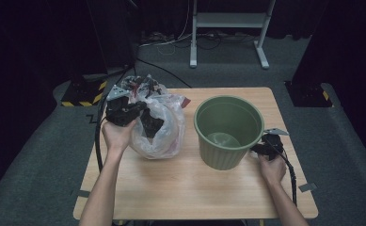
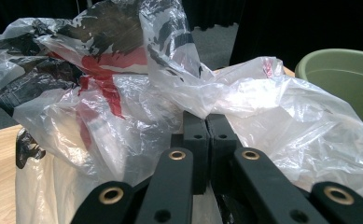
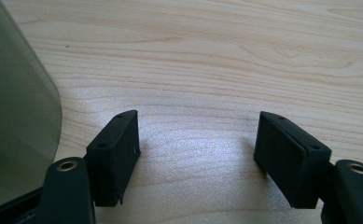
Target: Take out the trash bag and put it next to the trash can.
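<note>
High view: plastic bag (image 1: 159, 127) sits on the left half of the tabletop (image 1: 190, 188), reaching up to the far-left corner. Green bucket (image 1: 227, 129) stands upright on the right half, near the far edge, just beside the bag with a narrow gap between them. Near half of the tabletop is bare wood, open across its full width; so is the strip between the bucket and the right edge, apart from the right tongs.

Left tongs (image 1: 140, 113) are at the bag's upper left side, left hand (image 1: 117, 134) under them, forearm coming in from the near-left edge, angled slightly right. Left gripper view: left tongs (image 2: 208, 122) are clenched, jaws pressed together with a fold of the bag's (image 2: 263, 107) clear film pinched between the tips. Crumpled film with red and black print rises above and to the left; the bucket's rim (image 2: 342, 70) shows at right, behind the bag.

Right tongs (image 1: 260, 149) lie low at the bucket's right side, close to the right edge, right hand (image 1: 272, 169) behind them, forearm from the near-right corner. Right gripper view: right tongs (image 3: 198, 149) are released, jaws wide apart, bare tabletop (image 3: 216, 56) between them, nothing gripped. Bucket wall (image 3: 16, 116) is just beside the left jaw; whether they touch I cannot tell.
</note>
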A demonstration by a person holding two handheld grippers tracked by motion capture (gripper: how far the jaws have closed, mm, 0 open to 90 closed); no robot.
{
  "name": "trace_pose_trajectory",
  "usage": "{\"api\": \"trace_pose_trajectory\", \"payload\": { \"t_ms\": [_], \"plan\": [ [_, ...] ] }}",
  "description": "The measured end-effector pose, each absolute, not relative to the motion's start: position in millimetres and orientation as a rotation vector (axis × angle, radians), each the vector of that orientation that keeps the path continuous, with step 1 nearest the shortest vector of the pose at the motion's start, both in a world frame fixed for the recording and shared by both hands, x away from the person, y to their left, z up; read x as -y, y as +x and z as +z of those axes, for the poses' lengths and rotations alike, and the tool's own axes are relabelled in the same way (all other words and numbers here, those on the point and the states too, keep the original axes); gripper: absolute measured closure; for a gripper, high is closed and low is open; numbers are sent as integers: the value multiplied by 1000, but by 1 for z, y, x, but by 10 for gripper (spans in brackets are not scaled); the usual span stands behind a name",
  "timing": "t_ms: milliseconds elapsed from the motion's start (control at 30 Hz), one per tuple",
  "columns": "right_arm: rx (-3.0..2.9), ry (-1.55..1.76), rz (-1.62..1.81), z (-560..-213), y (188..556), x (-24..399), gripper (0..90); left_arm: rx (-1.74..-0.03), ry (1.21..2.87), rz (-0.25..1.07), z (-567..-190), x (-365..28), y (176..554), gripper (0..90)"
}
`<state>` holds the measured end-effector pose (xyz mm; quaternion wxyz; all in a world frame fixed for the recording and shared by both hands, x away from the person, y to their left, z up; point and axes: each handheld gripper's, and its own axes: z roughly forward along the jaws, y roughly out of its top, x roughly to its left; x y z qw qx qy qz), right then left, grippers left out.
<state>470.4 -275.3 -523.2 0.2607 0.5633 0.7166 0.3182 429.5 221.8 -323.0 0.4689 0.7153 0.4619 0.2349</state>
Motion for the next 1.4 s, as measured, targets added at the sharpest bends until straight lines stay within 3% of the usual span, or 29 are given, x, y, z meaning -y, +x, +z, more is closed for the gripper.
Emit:
{"api": "trace_pose_trajectory", "payload": {
  "t_ms": [1400],
  "plan": [
    [-1942,1525,863,-523,470,275,303,-1203,1824,570,-368,-190,473,882]
  ]
}}
